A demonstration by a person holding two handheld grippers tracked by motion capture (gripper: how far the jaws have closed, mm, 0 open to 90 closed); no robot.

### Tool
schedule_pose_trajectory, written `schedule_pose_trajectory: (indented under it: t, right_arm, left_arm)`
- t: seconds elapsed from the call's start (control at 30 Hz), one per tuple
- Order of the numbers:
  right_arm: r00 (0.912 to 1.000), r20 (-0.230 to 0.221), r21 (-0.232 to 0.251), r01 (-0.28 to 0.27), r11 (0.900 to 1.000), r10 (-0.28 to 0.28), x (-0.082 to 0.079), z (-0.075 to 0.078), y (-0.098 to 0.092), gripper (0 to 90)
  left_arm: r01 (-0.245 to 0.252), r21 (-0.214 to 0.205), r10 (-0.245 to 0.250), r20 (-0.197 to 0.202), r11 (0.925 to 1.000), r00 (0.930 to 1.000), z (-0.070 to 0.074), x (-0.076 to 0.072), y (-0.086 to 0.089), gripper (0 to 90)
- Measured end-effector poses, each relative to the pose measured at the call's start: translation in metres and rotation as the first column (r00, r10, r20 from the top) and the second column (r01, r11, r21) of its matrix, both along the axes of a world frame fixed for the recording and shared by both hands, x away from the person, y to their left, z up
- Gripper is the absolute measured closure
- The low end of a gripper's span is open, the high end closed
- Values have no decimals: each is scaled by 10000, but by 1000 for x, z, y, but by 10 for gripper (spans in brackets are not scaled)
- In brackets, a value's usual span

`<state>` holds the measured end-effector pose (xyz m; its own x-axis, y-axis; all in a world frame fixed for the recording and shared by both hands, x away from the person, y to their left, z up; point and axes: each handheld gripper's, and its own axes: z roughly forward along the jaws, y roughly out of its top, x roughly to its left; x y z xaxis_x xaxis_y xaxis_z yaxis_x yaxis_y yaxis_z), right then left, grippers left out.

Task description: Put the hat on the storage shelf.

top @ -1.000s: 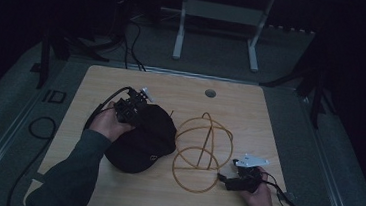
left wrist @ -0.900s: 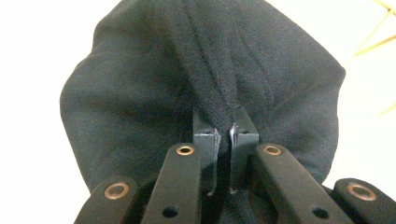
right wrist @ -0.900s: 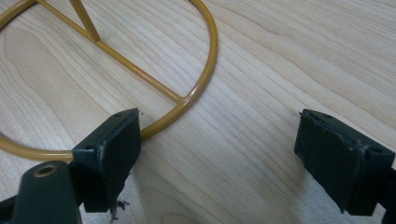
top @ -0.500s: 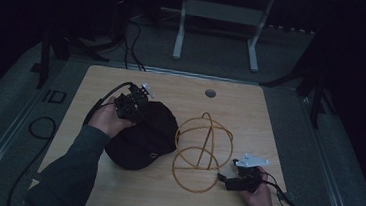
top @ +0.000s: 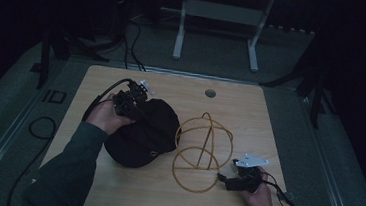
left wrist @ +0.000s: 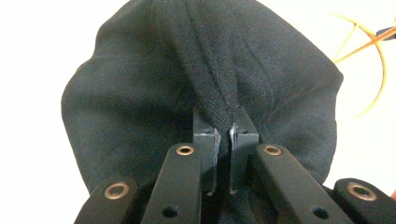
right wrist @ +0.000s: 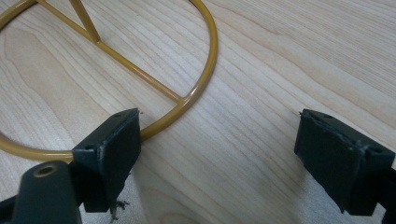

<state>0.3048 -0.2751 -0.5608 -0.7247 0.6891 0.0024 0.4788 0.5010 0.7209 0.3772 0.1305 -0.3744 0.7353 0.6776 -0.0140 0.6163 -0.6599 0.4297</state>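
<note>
Right gripper (top: 228,179): it rests low at the near right part of the desk (top: 288,142), held in the person's right hand (top: 258,195). In the right gripper view its jaws stand wide apart and hold nothing. The base ring of the yellow wire stand (right wrist: 196,88) passes just in front of one jaw and touches or nearly touches its tip; the bare wood grain lies between the two jaws.

Left gripper (top: 138,99): it sits at the far left edge of the black cap (top: 143,129), held in the person's left hand (top: 107,116). In the left gripper view the jaws are closed tight on a raised fold of the black cap's fabric (left wrist: 205,70), a seam ridge running straight out from between them. The rest of the cloth bulges to either side and beyond the jaws.

Position of items: the black cap lies on the left half of the desk, its right side just beside or touching the yellow wire stand, which stands at the middle with its ring flat on the wood.

Surface: light wooden desk with rounded corners and a cable hole (top: 210,93) near the far edge.

Room: dark. Grey floor around the desk, cables (top: 132,33) trailing at the far left, a white frame (top: 218,16) beyond.
</note>
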Motion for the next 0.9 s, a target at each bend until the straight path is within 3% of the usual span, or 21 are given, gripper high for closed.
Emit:
schedule_pose_trajectory:
  t: [0.67,0.9]
  right_arm:
    - [10000,7,-1,-1,10000,1,0,0,0,142]
    - [10000,6,-1,-1,10000,1,0,0,0,142]
  left_arm:
    - [294,-83,-291,323,9995,9991,20,8,1,844]
    - [526,-478,-505,431,9975,9978,25,9,2,844]
